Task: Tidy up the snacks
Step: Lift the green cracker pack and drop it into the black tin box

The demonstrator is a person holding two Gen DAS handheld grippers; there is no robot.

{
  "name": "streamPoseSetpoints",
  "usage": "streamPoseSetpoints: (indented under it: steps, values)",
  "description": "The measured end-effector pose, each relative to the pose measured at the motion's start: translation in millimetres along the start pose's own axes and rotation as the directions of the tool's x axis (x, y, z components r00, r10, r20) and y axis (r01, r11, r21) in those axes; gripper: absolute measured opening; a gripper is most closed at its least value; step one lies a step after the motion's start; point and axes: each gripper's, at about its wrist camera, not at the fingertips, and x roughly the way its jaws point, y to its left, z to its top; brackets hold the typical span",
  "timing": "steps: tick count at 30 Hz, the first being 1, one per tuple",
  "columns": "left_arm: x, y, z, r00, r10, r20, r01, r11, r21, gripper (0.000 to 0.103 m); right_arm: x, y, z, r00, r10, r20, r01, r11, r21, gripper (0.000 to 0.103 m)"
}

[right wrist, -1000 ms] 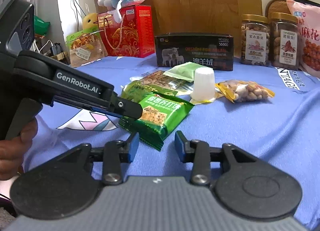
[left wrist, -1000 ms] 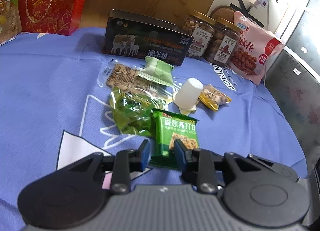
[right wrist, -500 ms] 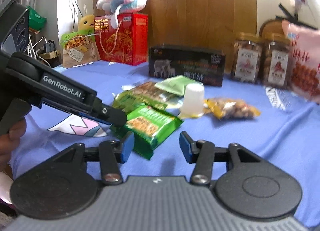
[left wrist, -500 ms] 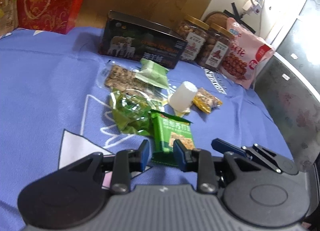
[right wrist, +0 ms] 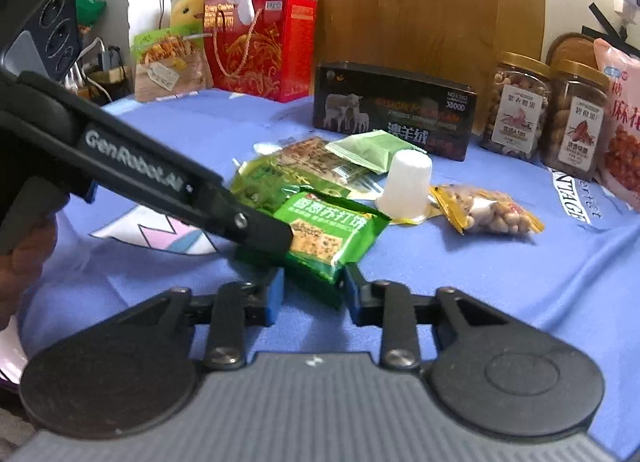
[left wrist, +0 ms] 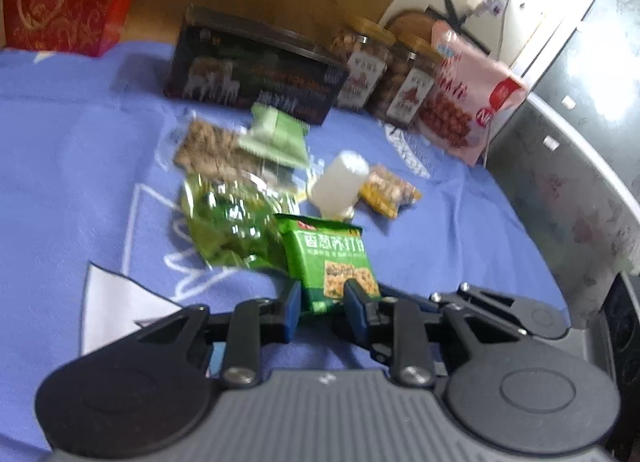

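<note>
A green cracker packet (left wrist: 332,254) (right wrist: 336,230) sits at the near end of a snack pile on the blue tablecloth (right wrist: 500,282). My left gripper (left wrist: 324,302) is shut on the packet's near end and its jaws are still closing. In the right wrist view one of its fingers (right wrist: 256,226) covers the packet's left end. My right gripper (right wrist: 314,290) has the packet's near corner between its jaws, which are closing; the right pad touches the corner. The left wrist view is blurred.
Behind the packet lie a shiny green bag (right wrist: 260,182), a pale green sachet (right wrist: 368,150), a white cup (right wrist: 408,182) and a yellow peanut packet (right wrist: 492,214). A dark box (right wrist: 392,110), two jars (right wrist: 516,102), a pink bag (right wrist: 620,122) and a red gift bag (right wrist: 260,46) line the back.
My right gripper came up to the green packet and its jaws narrowed around the near corner. The left gripper's jaws narrowed on the packet, and its view tilted slightly.
</note>
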Motion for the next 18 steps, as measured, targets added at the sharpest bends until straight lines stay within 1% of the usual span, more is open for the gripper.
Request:
streamPoseSetpoints:
  steps: [2,5,8,11,14,16,18]
  values:
    - [-11,-2,8,0.999,-0.012,0.031,0.012,1.0,0.006,0.022,-6,1,7,0.999,-0.002,0.052,0.003,1.0,-0.01,0.031]
    - [-23,-12,30,0.996,0.0,0.087,-0.004,0.999,0.05,0.022,-8,-1,28,0.991,-0.018,0.131,0.023,0.999,-0.033,0.031]
    - [-23,-23,65,0.99,0.014,0.139,-0.028,0.995,0.099,0.022,2,-15,57,0.979,-0.045,0.197,0.06,0.996,-0.069,0.031]
    - [-10,-32,106,0.976,0.021,0.215,-0.055,0.987,0.153,0.022,23,-39,88,0.965,-0.064,0.253,0.084,0.994,-0.069,0.031]
    - [14,-32,145,0.969,0.035,0.245,-0.074,0.986,0.151,0.022,55,-74,118,0.967,-0.059,0.248,0.062,0.998,-0.006,0.031]
    - [36,-26,168,0.969,0.043,0.243,-0.075,0.989,0.126,0.022,79,-95,130,0.971,-0.058,0.231,0.053,0.998,0.028,0.031]
    - [56,-17,184,0.972,0.041,0.231,-0.062,0.994,0.088,0.022,100,-108,137,0.973,-0.073,0.22,0.063,0.997,0.05,0.03]
